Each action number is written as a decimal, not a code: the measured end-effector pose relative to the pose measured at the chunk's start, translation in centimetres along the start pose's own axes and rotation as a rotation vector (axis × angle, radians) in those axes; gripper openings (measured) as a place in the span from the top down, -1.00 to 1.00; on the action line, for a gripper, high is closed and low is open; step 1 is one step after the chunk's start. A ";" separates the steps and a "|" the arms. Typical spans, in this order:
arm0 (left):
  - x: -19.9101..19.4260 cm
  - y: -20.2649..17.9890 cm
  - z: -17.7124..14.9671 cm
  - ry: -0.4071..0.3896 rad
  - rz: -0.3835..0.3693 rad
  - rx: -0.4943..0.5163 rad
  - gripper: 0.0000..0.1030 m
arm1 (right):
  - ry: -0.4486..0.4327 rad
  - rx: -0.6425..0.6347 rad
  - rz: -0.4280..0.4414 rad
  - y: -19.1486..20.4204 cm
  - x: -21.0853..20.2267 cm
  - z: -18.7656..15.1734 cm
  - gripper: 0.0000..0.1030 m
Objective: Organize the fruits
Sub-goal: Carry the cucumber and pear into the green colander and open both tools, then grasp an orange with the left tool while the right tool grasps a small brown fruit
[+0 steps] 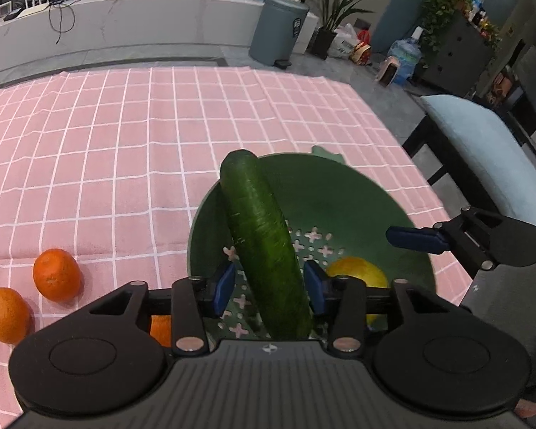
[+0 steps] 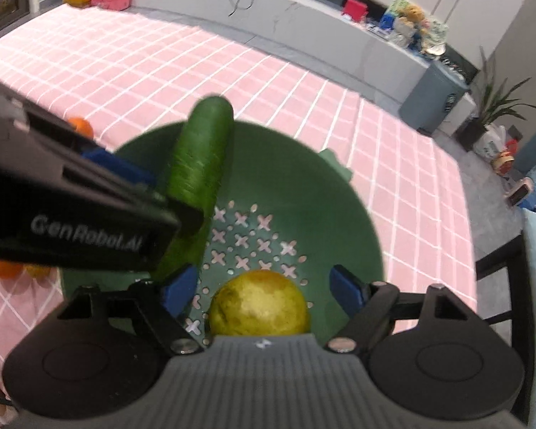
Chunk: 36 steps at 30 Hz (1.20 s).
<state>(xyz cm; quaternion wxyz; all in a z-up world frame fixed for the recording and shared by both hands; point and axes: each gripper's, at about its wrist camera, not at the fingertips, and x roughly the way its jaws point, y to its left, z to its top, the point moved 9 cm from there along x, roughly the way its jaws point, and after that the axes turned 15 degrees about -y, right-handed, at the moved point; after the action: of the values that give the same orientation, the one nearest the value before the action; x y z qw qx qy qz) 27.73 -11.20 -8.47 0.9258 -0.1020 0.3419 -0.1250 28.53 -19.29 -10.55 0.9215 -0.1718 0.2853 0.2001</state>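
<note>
left gripper [image 1: 269, 287]: clamps long dark-green cucumber [image 1: 261, 236] over green perforated plastic colander [image 1: 339, 196] | right gripper [image 2: 264, 287]: spread wide, empty, yellow-green round fruit [image 2: 259, 304] between fingers in colander

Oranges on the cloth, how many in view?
3: two oranges sit left of the green bowl, apart; a third peeks from behind the left gripper. More may be hidden.

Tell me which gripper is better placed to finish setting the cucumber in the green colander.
Left. The left gripper has the cucumber between its fingers, already over the green colander. The right gripper is open and empty, over the yellow fruit.
</note>
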 end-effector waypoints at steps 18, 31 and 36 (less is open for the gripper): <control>-12.4 2.6 -0.1 -0.187 -0.045 0.115 -0.05 | -0.272 0.283 -0.209 3.2 -10.2 0.8 -0.52; -14.6 8.9 -4.8 -0.117 0.040 0.002 -0.05 | -0.307 0.351 -0.110 10.5 -11.4 -0.9 -0.34; -14.2 10.6 -6.8 -0.073 0.043 -0.050 -0.04 | -0.281 0.372 -0.056 12.0 -9.8 -1.7 -0.11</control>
<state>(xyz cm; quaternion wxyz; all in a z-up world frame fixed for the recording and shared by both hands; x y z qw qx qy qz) 14.57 2.41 -7.81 0.9373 -0.1223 0.3129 -0.0928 14.74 -12.35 -8.44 0.9731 0.0228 0.1812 0.1404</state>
